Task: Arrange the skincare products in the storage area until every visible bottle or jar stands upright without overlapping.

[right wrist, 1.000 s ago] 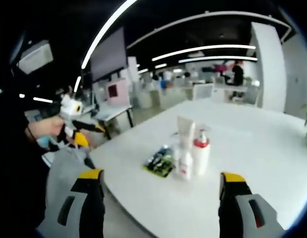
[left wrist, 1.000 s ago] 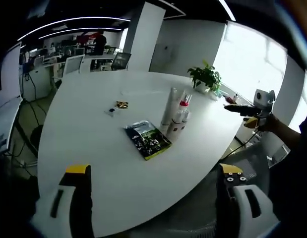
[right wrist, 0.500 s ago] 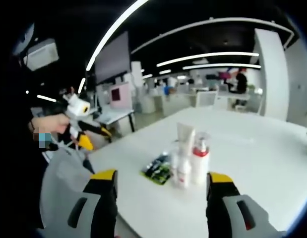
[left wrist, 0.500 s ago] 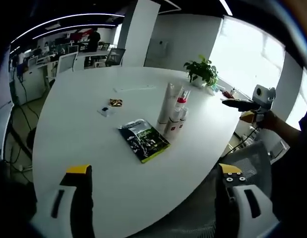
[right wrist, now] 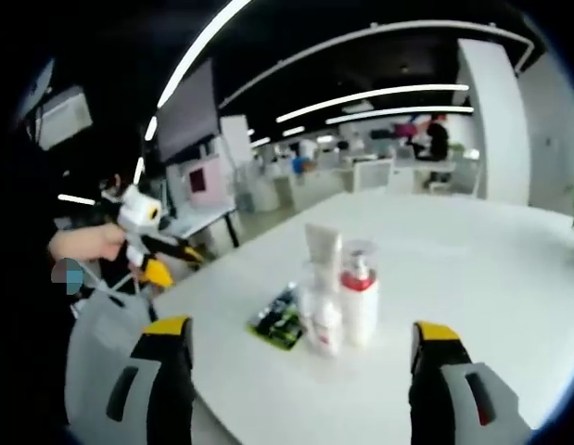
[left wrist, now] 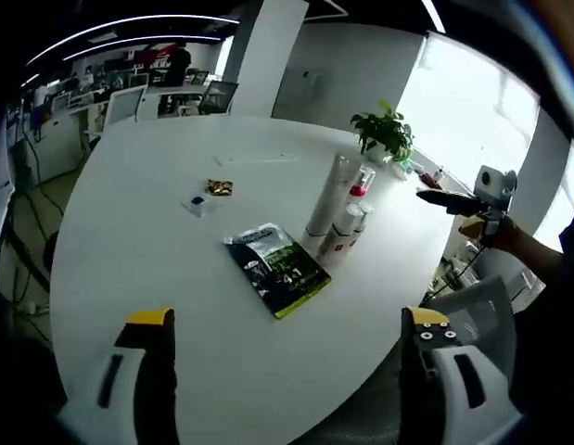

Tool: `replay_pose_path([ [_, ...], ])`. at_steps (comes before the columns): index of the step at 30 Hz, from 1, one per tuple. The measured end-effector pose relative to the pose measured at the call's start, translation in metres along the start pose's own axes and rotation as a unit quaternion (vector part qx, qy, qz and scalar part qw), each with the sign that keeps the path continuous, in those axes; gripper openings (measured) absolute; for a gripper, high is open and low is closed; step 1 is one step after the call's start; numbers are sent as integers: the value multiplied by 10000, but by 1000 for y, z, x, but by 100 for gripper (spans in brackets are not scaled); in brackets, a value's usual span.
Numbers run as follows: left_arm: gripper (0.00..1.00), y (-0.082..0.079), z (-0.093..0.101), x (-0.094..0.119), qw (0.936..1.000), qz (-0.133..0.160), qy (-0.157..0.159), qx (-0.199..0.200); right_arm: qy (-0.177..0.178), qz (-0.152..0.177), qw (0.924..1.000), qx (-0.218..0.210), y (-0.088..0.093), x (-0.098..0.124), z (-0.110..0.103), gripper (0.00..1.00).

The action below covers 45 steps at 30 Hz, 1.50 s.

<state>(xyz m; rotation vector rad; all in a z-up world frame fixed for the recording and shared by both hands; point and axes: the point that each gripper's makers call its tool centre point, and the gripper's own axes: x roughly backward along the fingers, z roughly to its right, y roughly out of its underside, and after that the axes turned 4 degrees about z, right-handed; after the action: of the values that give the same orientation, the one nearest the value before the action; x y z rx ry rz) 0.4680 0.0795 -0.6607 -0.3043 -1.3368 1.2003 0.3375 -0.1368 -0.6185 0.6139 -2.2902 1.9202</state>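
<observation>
- Presently, the left gripper [left wrist: 285,366] is held above the near edge of the white counter [left wrist: 147,241], jaws spread wide with nothing between them.
- The right gripper [right wrist: 300,375] is likewise seen spread and empty, held off the counter's edge [right wrist: 472,278].
- A cluster of skincare products is noted standing upright, close together, toward the counter's right edge as seen in the left gripper view: a tall white tube [left wrist: 325,197], a red-collared pump bottle [left wrist: 354,206] and a small white bottle [left wrist: 337,236].
- From the right gripper view, the same cluster is recorded: tube [right wrist: 321,255] behind, pump bottle [right wrist: 360,298] to one side, small bottle [right wrist: 325,324] in front. Whether the containers touch cannot be told.
- A flat green-and-black packet [left wrist: 278,268] is seen lying on the counter just beside the cluster, nearer the counter's middle.
- Two small items, a gold-brown wrapper [left wrist: 219,187] and a pale sachet [left wrist: 199,203], lie well apart from the cluster.
- A potted plant [left wrist: 386,139] stands at the far edge.
- Each gripper is visible in the other's view, held in a hand [left wrist: 479,229] off the counter.
</observation>
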Motion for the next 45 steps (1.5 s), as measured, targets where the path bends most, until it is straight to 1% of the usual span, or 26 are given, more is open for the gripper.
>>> replay_pose_path([
  [2,96,-1,-4,-7,9999,-88,13,-81,33,-73,10000,-8,5,-3,5,100],
  [4,96,-6,-8,-15,9998,-138,14,-159,98,-260,9996,-14,13,-5,10,100],
  [9,96,-22,-19,-34,9997,-123,69,-188,148,-487,9987,-46,24,-7,16,100],
  [15,96,-35,-33,-52,9997,-131,106,-192,228,-579,9979,-158,30,-10,21,100],
  [20,96,-43,-42,-63,9993,-200,132,-276,262,-546,9980,-156,29,-12,23,100],
  [25,95,-54,-49,-75,9991,-211,192,-312,281,-631,9975,-175,33,-14,25,100],
  [30,90,-65,-61,-86,9985,-293,203,-410,378,-637,9972,-111,35,-14,29,100],
  [35,91,-73,-68,-97,9979,-376,233,-470,402,-607,9972,-195,36,-14,31,100],
  [38,90,-76,-74,-108,9975,-450,259,-488,468,-652,9966,-168,38,-12,35,100],
  [41,89,-80,-78,-119,9972,-486,275,-490,470,-586,9968,-272,38,-11,36,100],
  [45,84,-85,-83,-133,9972,-496,284,-485,576,-641,9961,-199,42,-9,41,100],
])
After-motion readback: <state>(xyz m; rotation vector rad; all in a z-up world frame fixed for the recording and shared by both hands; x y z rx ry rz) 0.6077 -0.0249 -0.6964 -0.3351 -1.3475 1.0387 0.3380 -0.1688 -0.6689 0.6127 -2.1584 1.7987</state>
